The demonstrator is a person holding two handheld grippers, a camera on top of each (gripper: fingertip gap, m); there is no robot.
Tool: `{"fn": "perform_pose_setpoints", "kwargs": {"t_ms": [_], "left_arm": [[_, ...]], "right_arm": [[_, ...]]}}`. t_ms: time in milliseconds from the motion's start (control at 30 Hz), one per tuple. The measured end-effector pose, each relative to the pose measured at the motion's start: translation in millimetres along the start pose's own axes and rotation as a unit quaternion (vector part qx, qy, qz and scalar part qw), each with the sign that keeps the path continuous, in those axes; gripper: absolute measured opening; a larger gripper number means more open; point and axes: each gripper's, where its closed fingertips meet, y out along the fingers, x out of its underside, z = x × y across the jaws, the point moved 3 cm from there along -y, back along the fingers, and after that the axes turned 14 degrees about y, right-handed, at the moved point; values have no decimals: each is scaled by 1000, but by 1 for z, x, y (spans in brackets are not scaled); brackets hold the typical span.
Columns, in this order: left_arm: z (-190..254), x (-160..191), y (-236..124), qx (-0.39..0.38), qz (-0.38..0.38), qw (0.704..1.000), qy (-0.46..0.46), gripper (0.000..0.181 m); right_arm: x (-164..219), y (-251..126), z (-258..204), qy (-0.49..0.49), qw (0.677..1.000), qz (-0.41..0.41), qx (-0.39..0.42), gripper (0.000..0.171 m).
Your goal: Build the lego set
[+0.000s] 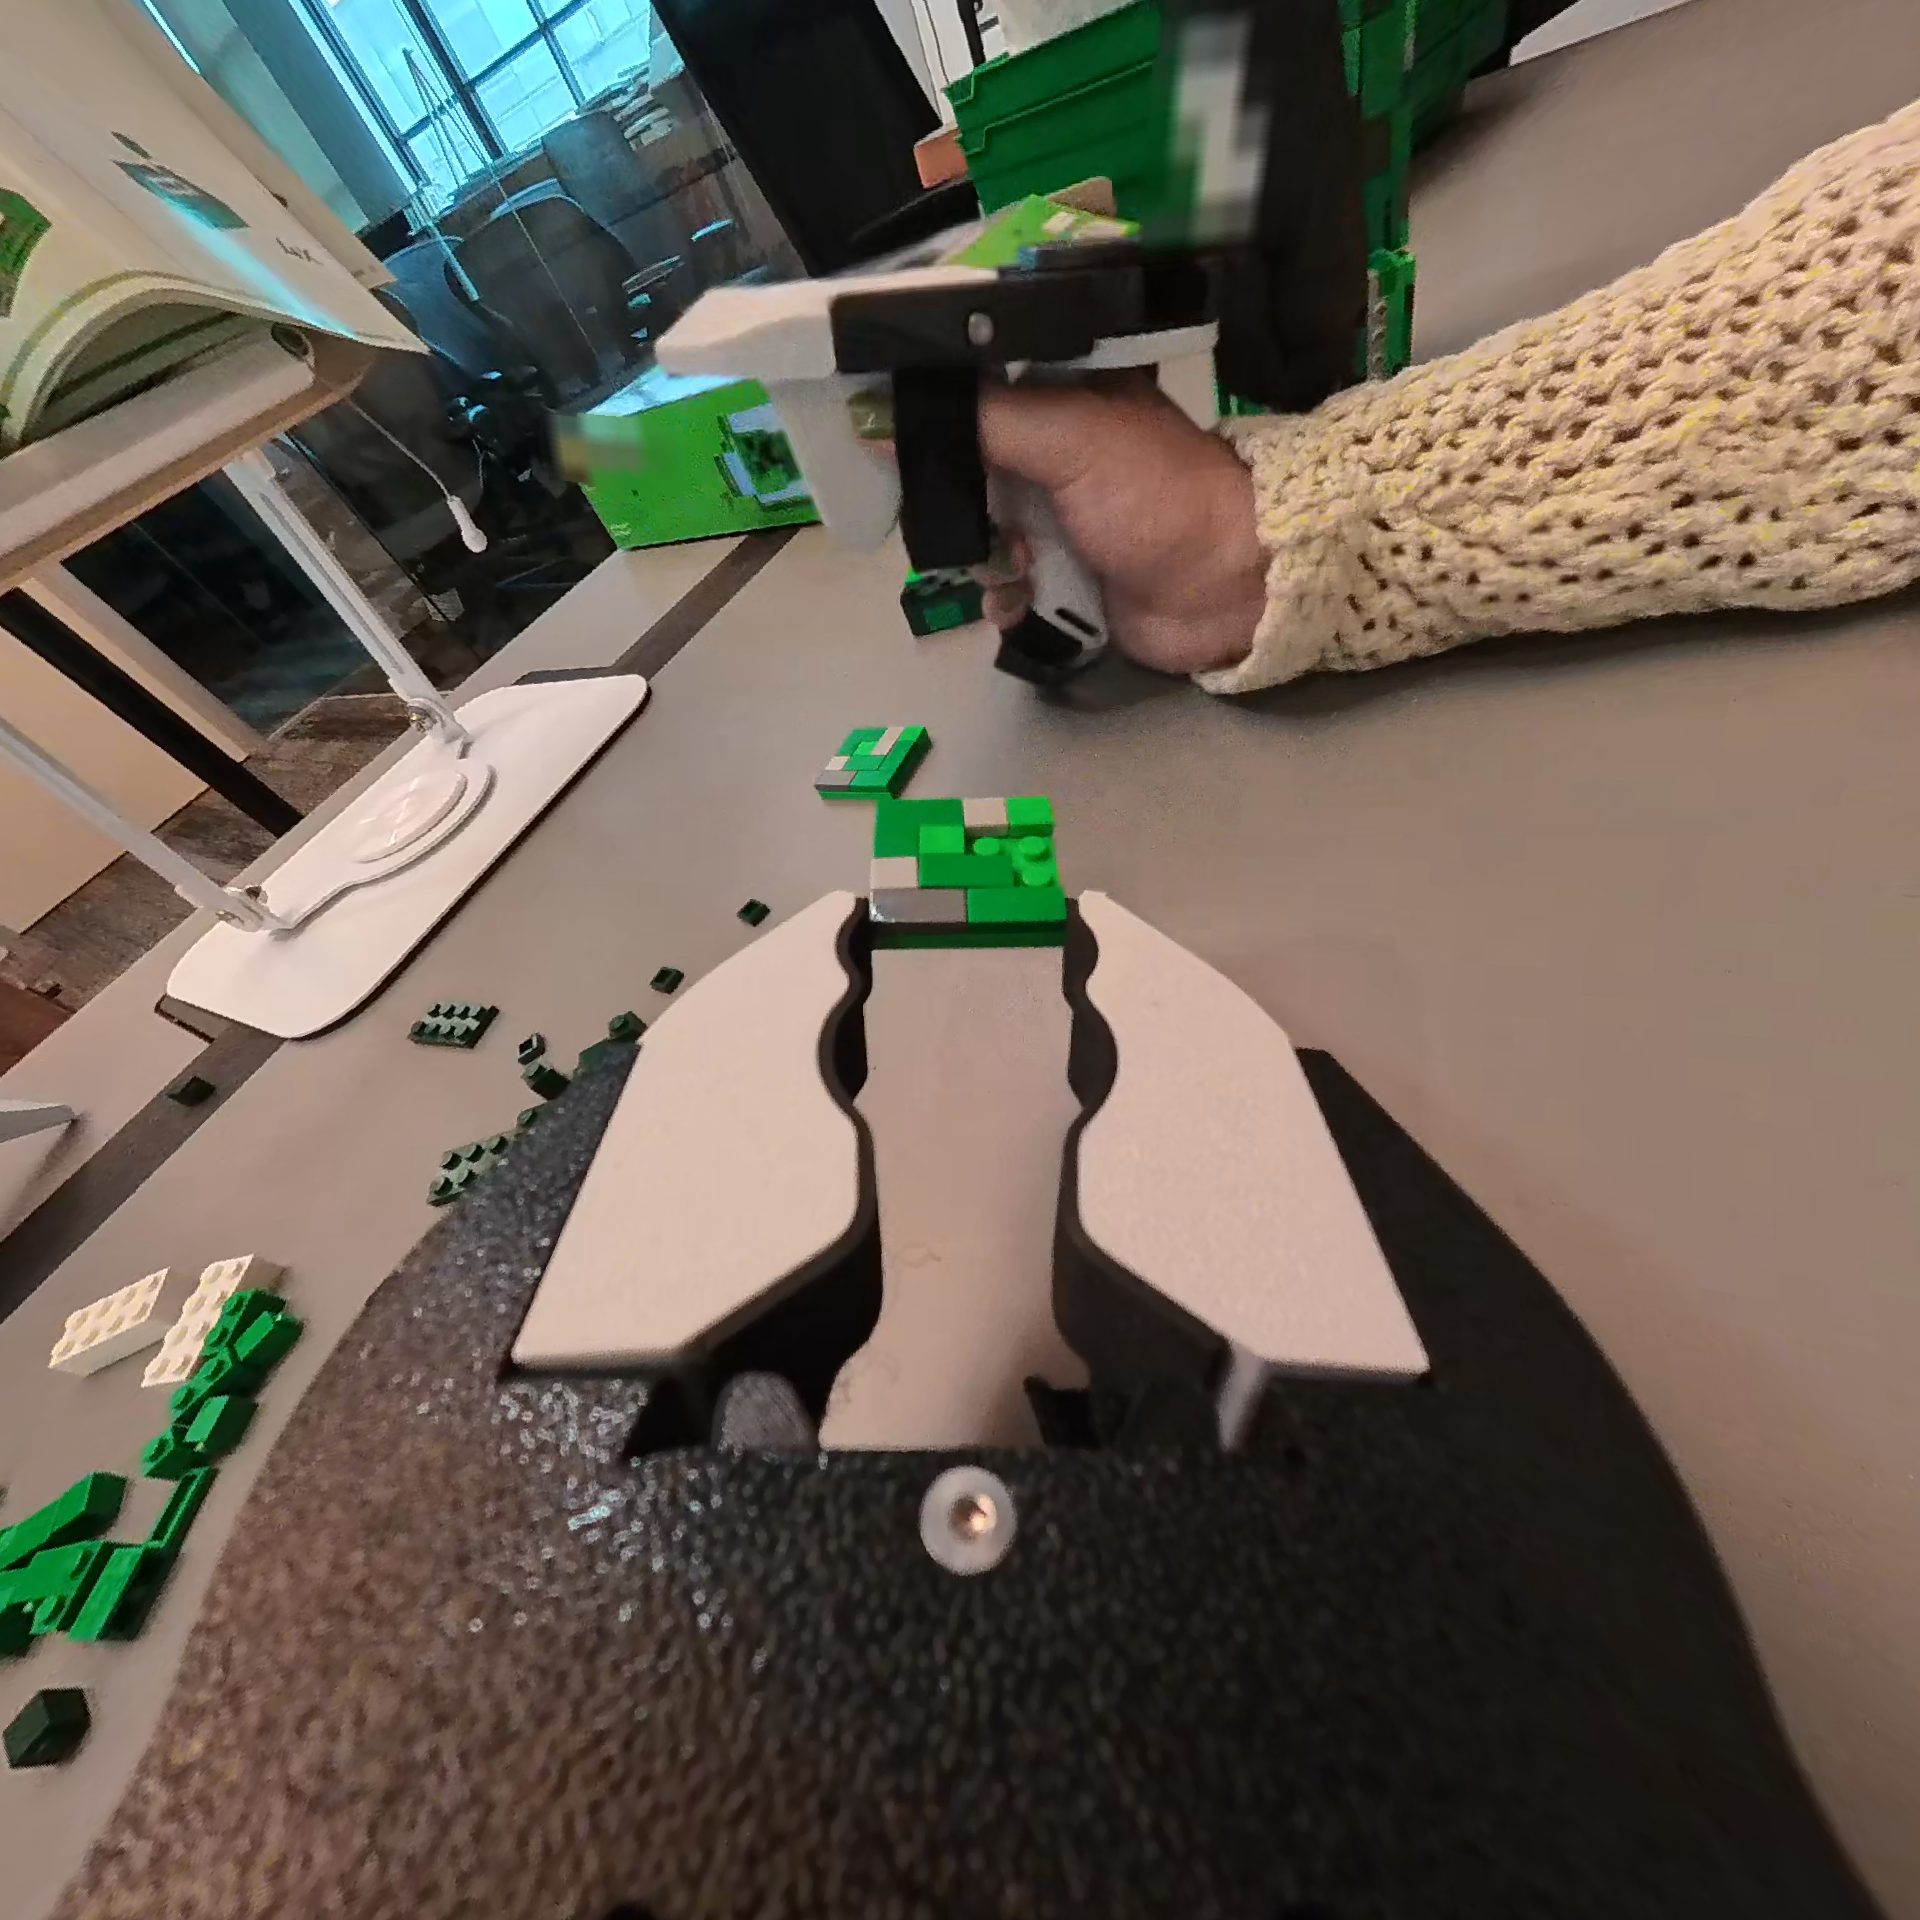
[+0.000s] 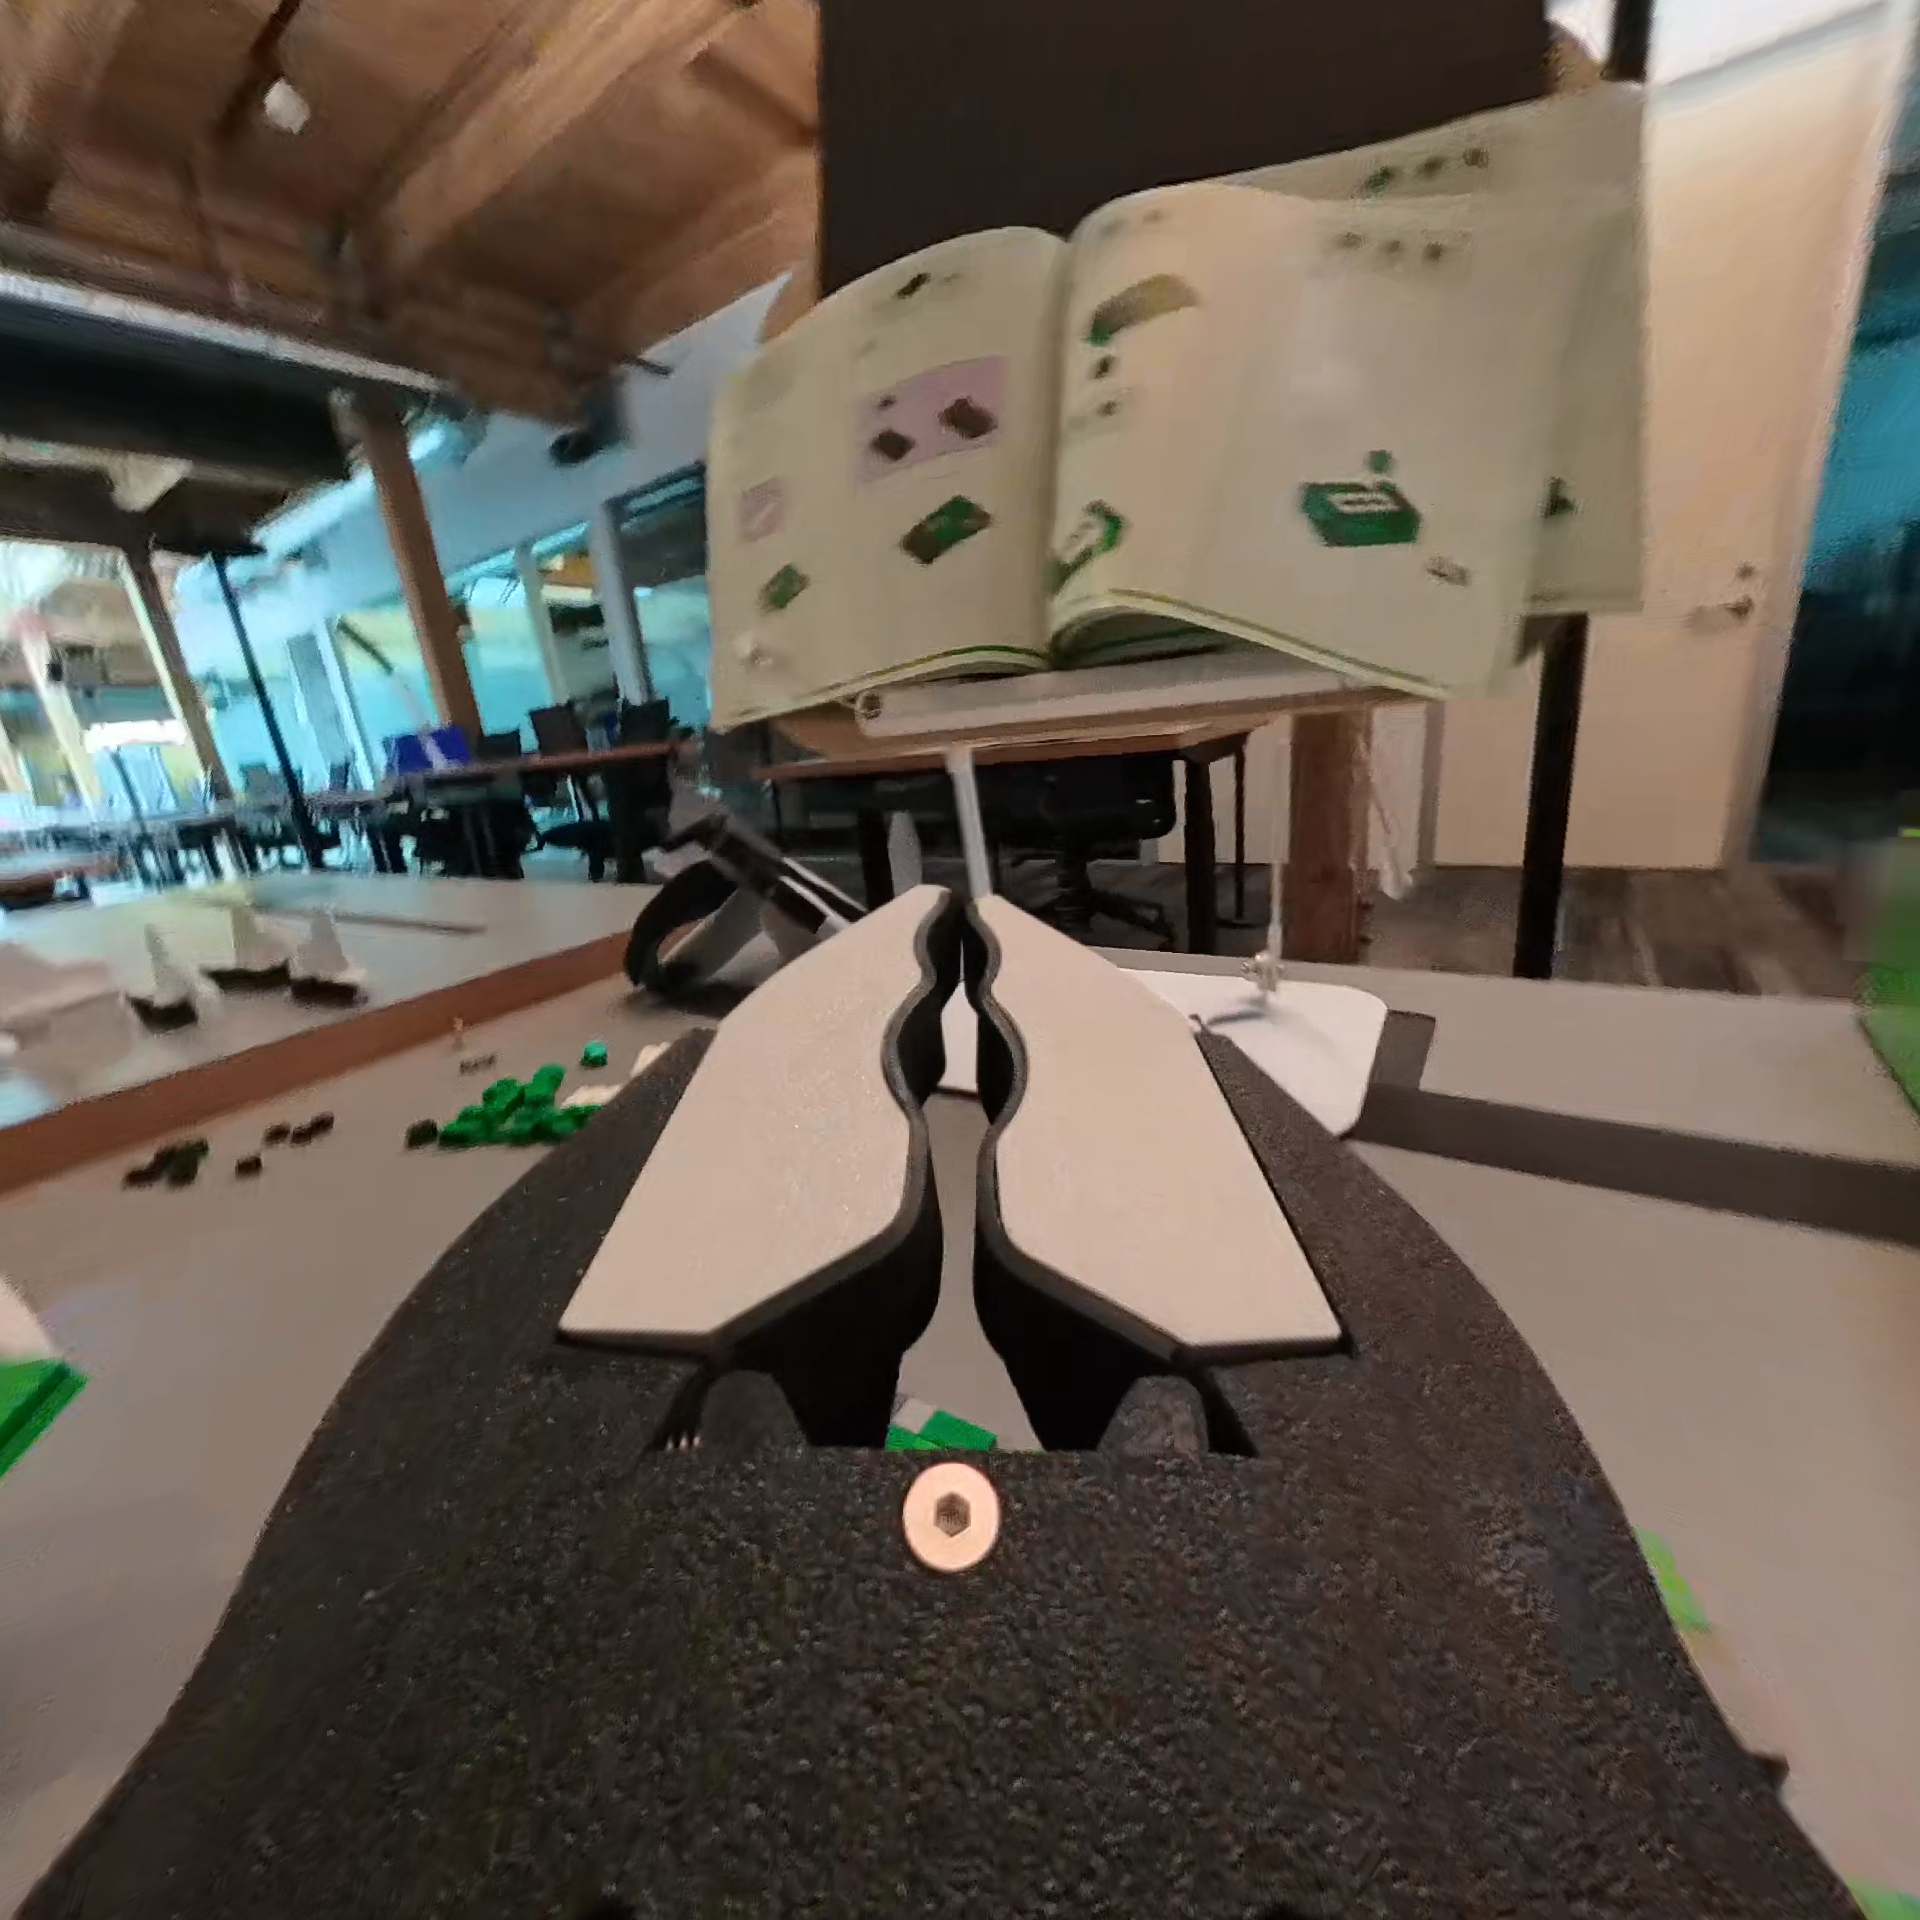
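Observation:
My left gripper (image 1: pixel 968 906) is low over the grey table (image 1: pixel 1455 987). It is shut on the near edge of a green plate (image 1: pixel 966 857) covered with green, white and grey tiles. A smaller tiled green plate (image 1: pixel 875 761) lies flat just beyond it. My right gripper (image 1: pixel 673 348), held by a hand in a cream knit sleeve (image 1: pixel 1558 436), hovers level above the table and points left. In its own view its fingertips (image 2: pixel 961 914) meet with nothing seen between them. A small dark green brick (image 1: pixel 940 603) shows under its handle; I cannot tell what holds it.
An open instruction booklet (image 2: pixel 1143 447) rests on a white stand with a flat base (image 1: pixel 416 831). Loose dark green pieces (image 1: pixel 457 1023), a green pile (image 1: pixel 94 1558) and white bricks (image 1: pixel 156 1320) lie at the left. A green box (image 1: pixel 686 468) and green crates (image 1: pixel 1060 114) stand behind. One gripper's finger ends stand about 20 cm off the other's.

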Motion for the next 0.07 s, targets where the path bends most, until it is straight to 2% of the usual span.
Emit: {"fn": "perform_pose_setpoints", "kwargs": {"t_ms": [67], "left_arm": [[0,0,0,0,1,1000,-1,35]], "right_arm": [[-1,-1,7,28,1000,8,8,0]]}}
